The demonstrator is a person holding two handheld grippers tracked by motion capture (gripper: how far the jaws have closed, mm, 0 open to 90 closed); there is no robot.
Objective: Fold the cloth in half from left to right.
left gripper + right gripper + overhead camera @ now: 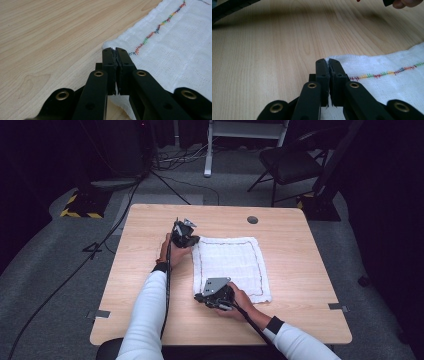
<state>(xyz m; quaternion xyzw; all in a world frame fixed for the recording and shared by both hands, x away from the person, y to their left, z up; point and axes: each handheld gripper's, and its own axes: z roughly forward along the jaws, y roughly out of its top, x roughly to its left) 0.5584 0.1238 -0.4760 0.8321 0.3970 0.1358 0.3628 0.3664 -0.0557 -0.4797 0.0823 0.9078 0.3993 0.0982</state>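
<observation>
My left claw (116, 51) is clenched on a corner of the white cloth (175, 50), its two black jaws pressed together with the fabric edge pinched between the tips; in the high view that claw (191, 240) sits at the cloth's far left corner, toward the far edge of the counter (300, 235). My right claw (328, 62) is clenched the same way on another corner of the cloth (392, 75), a sliver of white fabric showing between its closed tips; from above it (200, 296) is at the cloth's near left corner. The cloth (235, 265) lies spread flat around the middle of the counter, a line of multicoloured stitching (155, 31) running just inside its hem. Bare pale wood lies to the left of both claws. A small dark round grommet (252, 219) sits in the counter near its far edge, beyond the cloth
</observation>
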